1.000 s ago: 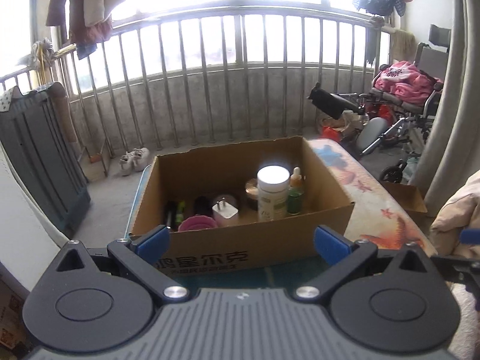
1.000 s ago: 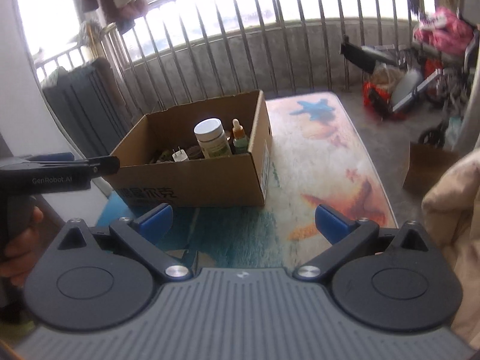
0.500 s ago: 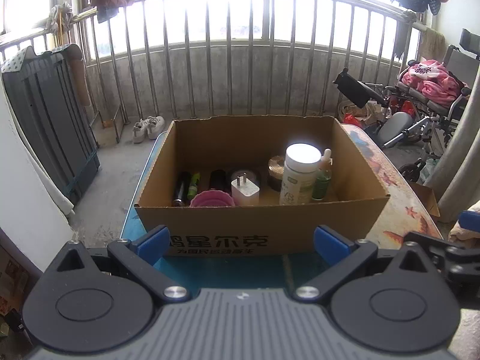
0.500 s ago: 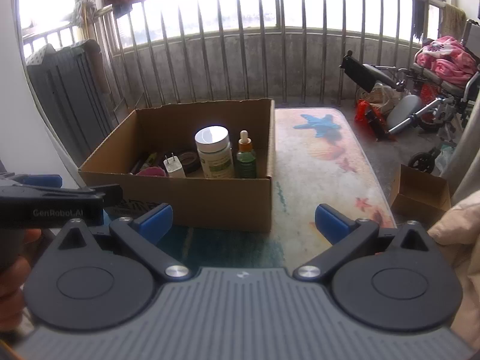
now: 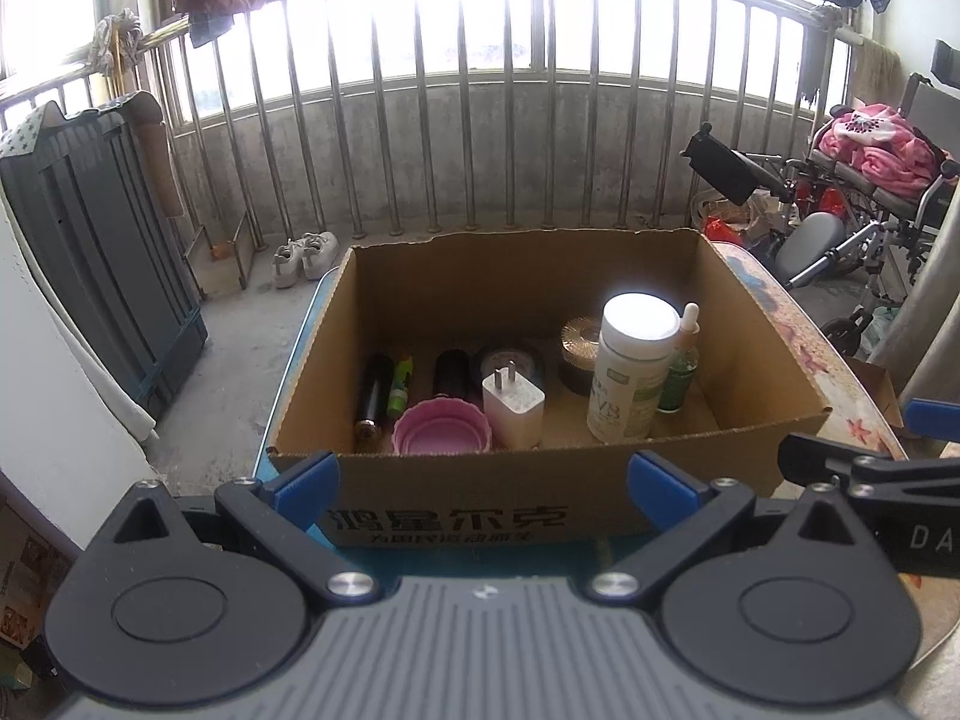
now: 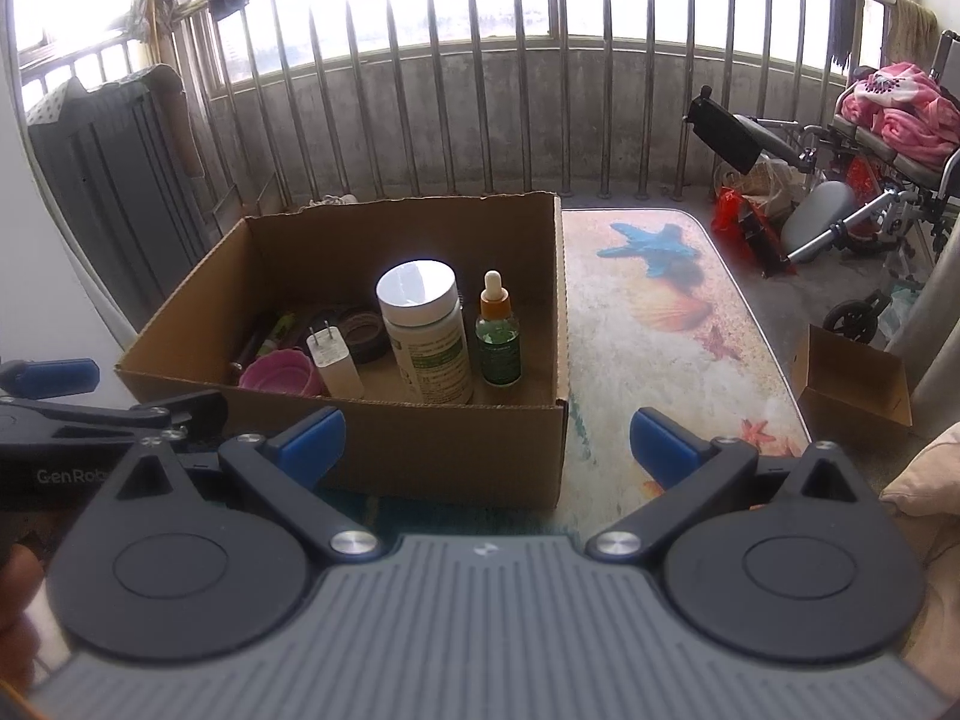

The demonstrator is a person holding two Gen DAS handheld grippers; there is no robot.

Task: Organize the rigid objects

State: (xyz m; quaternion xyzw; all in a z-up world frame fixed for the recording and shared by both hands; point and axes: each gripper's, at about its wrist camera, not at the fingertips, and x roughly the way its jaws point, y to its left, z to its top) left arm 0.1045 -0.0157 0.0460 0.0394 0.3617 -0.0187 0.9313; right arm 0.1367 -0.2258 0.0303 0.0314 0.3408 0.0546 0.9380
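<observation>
A cardboard box (image 5: 540, 510) (image 6: 420, 450) stands on the table just ahead of both grippers. In it stand a white jar (image 5: 633, 366) (image 6: 423, 330), a green dropper bottle (image 5: 681, 360) (image 6: 498, 336) and a white plug (image 5: 513, 402) (image 6: 333, 360). A pink cup (image 5: 441, 426) (image 6: 279, 372), a dark tube (image 5: 372, 393), a green stick (image 5: 401, 387) and round tins (image 5: 579, 345) lie beside them. My left gripper (image 5: 483, 483) is open and empty before the box front. My right gripper (image 6: 486, 444) is open and empty at the box's front right corner.
The table (image 6: 654, 312) has a seashell print and runs right of the box. A small open carton (image 6: 852, 378) sits on the floor at right. A wheelchair (image 6: 840, 198) with pink blankets, a railing (image 5: 480, 120) and a dark folded panel (image 5: 90, 240) surround the table.
Both grippers have risen and tilted down, so I now look into the box from higher up. Both stay open and empty. The objects in the box have not moved.
</observation>
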